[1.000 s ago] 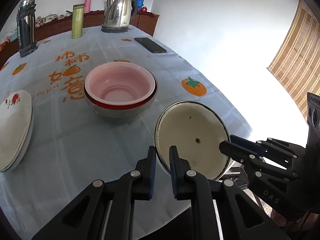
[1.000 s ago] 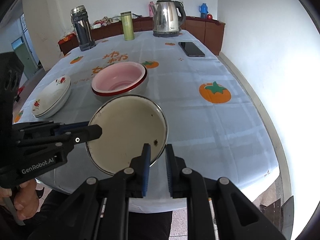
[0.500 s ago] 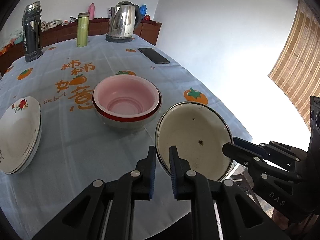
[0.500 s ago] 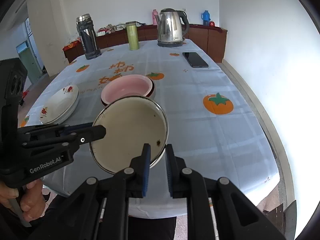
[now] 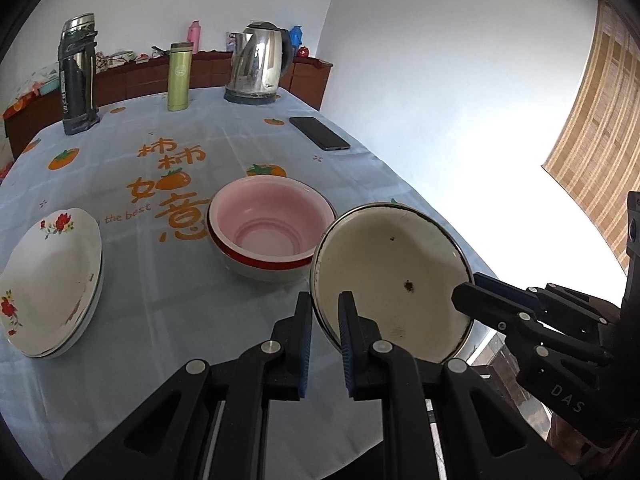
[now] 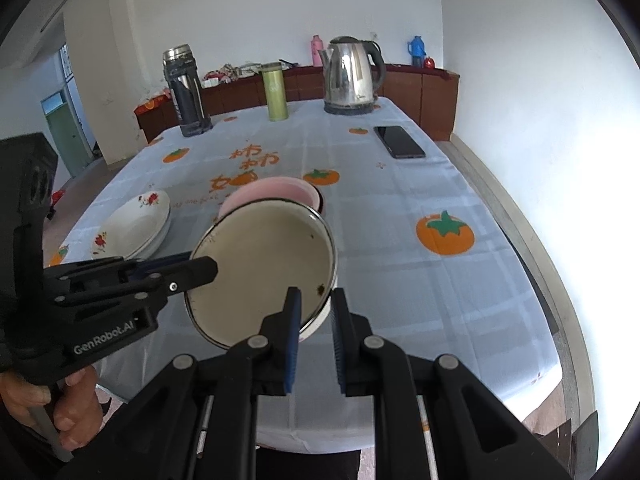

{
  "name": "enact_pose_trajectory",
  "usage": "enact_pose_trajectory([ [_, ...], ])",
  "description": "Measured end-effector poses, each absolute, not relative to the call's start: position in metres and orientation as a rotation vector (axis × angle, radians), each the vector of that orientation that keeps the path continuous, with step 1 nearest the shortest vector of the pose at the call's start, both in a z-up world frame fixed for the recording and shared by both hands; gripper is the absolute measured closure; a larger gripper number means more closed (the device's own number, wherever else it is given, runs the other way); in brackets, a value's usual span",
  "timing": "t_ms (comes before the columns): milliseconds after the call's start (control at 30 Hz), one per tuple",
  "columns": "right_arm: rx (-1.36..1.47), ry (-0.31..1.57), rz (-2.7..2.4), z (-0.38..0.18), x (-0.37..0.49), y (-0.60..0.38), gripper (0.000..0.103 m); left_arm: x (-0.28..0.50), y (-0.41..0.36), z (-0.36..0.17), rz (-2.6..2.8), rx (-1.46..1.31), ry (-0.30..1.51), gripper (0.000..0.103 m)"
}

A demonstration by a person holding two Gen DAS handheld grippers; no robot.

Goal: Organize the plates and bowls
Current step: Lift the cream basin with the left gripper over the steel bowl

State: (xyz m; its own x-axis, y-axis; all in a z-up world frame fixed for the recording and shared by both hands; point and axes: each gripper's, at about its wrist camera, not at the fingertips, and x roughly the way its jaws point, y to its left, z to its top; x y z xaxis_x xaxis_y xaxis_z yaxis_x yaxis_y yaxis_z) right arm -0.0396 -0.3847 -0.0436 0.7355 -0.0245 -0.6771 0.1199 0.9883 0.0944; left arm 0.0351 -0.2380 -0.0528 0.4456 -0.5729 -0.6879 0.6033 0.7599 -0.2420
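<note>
The round cream enamel bowl with a thin dark metal rim (image 5: 390,276) (image 6: 264,268) is held in the air above the near edge of the counter (image 5: 224,148), just nearer than the pink bowl nested in a red-rimmed white bowl (image 5: 272,232). Its inside is stained, with a few dark chips. It is tilted, its open face turned toward the cameras. The left claw (image 5: 325,320) pinches its near-left rim between narrow blue-padded fingers; the right claw (image 6: 314,312) is likewise closed narrowly on the rim on the opposite side. A stack of white flowered plates (image 5: 48,280) lies on the counter to the left.
</note>
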Motion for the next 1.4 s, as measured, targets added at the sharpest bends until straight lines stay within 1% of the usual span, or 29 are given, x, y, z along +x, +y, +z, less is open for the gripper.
enact_pose_trajectory([
  [533, 0.131, 0.686, -0.056, -0.031, -0.029, -0.379, 0.088, 0.042, -0.229, -0.042, -0.69, 0.031, 0.765, 0.088],
  [1400, 0.107, 0.629, -0.053, -0.014, 0.009, -0.379, 0.088, 0.073, -0.23, -0.03, -0.637, 0.03, 0.727, 0.088],
])
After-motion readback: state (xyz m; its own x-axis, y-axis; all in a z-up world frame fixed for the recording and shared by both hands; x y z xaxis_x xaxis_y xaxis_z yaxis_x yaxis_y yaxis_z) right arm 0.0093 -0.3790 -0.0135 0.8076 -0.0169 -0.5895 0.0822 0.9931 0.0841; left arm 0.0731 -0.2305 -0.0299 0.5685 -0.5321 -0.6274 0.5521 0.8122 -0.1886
